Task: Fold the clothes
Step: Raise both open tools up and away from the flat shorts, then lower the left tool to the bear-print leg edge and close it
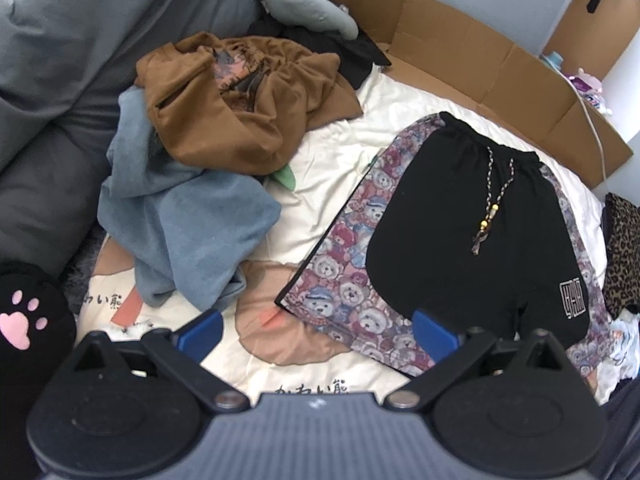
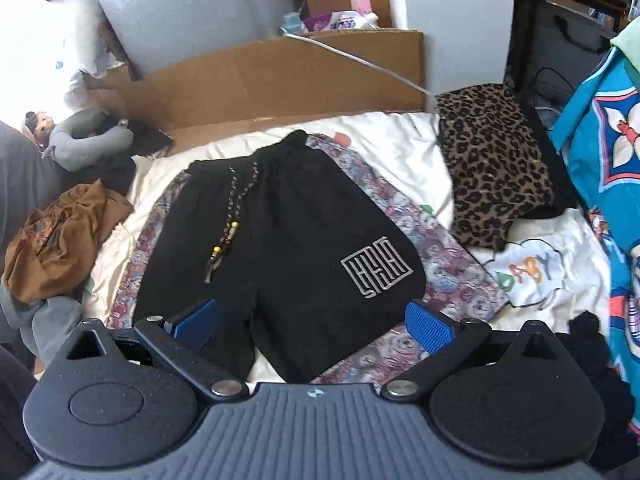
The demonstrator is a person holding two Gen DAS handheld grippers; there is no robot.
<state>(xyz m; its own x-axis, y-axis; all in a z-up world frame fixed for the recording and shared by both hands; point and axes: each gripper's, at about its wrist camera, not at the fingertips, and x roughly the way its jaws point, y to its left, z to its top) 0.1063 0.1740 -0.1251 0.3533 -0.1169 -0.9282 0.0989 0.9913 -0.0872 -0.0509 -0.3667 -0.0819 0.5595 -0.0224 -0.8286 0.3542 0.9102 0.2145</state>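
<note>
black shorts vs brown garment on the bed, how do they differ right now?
The black shorts lie spread flat, waistband away from the grippers; the brown garment is crumpled in a heap. The shorts rest on a bear-print cloth; the brown garment sits atop a blue garment. Neither is held.

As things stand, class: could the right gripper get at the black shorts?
Probably yes: the right gripper hangs open just above the black shorts, which lie flat on the teddy-bear-print fabric, uncovered.

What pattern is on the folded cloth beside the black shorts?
Leopard print, brown with black spots; the right wrist view shows it best.
</note>
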